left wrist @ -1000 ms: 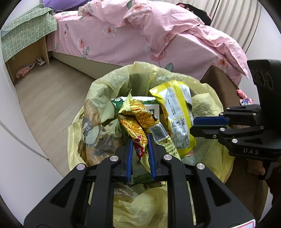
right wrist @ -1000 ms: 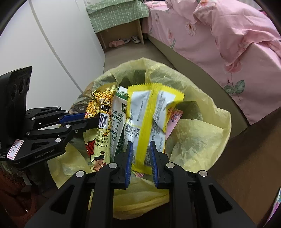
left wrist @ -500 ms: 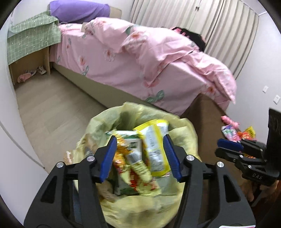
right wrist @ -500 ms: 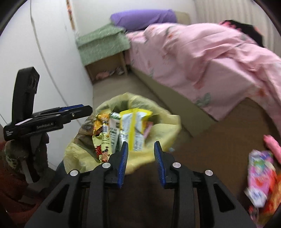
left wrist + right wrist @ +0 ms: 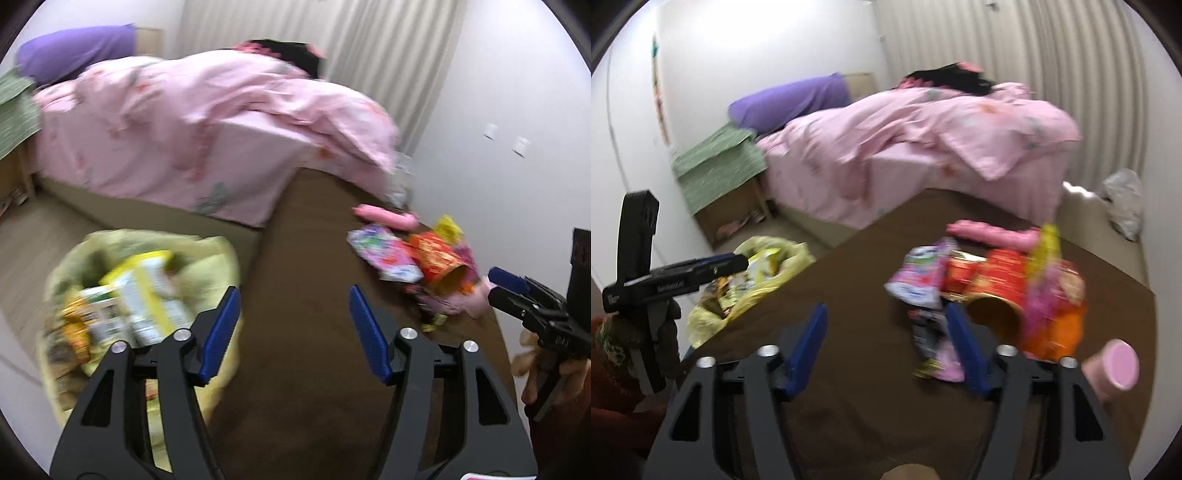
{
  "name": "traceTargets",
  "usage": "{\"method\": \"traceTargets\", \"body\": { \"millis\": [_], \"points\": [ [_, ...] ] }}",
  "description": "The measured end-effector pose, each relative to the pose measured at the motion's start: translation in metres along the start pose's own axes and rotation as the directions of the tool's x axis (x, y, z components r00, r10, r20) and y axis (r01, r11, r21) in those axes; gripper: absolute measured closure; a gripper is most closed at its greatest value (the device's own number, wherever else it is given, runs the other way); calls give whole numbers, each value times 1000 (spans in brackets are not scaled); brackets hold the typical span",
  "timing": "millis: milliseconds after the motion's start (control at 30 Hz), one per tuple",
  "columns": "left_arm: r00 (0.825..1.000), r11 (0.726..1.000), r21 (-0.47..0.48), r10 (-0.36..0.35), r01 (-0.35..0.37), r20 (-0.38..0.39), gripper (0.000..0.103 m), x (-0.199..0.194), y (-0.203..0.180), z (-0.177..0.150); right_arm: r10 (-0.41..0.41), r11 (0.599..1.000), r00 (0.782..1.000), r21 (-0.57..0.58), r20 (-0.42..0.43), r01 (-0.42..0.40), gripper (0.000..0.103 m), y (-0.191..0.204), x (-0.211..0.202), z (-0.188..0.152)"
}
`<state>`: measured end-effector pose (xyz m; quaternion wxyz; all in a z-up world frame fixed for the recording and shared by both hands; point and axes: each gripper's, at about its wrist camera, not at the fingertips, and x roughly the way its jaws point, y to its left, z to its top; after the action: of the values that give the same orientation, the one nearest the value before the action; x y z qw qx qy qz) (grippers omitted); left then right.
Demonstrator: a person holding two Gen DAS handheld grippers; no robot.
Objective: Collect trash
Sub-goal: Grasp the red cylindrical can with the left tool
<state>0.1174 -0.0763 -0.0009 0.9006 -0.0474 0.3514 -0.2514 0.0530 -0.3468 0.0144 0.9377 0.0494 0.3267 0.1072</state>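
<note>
Left gripper (image 5: 293, 332): jaws are being shown spread wide, having just been opening; nothing is being held between the blue pads, only the brown table (image 5: 306, 266) being seen through the gap.

Right gripper (image 5: 888, 345): jaws are being shown at full spread, having just been opening; nothing is being gripped, though a crumpled wrapper (image 5: 932, 349) is being seen lying on the table near the right-hand pad.

Trash bag (image 5: 218, 258): yellow, being kept on the floor beside the table's edge, at lower left in the left wrist view; it is being filled with snack wrappers, a yellow-and-white packet (image 5: 147, 291) standing uppermost.

Remaining trash (image 5: 993, 284): a heap of pink, red and orange packets is being seen on the table, well apart from the bag, with a red can lying on its side among them.

Pink cup (image 5: 1113, 363): being seen at the table's right, just beside the heap.

Bed (image 5: 923, 147): pink bedding, being seen behind the table; details are being blurred.
</note>
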Motion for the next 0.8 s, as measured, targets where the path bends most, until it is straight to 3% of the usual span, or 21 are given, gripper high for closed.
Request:
{"method": "traceTargets", "body": {
  "millis": [100,200,267,367,533,633,800],
  "points": [
    [998,995,71,-67,67,-9,37,19,-31,2,-21,999,999,49,29,20,31,-26,-14,-11],
    [992,988,94,-122,124,-27,34,40,-52,5,-26,997,1000,73,-15,27,31,-45,-19,-24],
    [988,984,94,-146,150,-45,33,53,-64,6,-74,995,997,60,-16,75,31,-53,-23,-30],
    [984,981,92,-167,173,-68,26,68,-79,7,-147,987,989,64,-8,147,31,-67,-30,-42],
    [976,975,84,-197,204,-88,20,88,-100,7,-194,973,981,121,-13,194,31,-96,-37,-59],
    [970,967,102,-222,232,-102,9,95,-117,9,-220,962,975,163,-1,217,31,-109,-45,-68],
    [970,959,171,-206,227,-132,9,116,-156,19,-278,935,961,230,0,270,31,-130,-59,-83]
  ]
}}
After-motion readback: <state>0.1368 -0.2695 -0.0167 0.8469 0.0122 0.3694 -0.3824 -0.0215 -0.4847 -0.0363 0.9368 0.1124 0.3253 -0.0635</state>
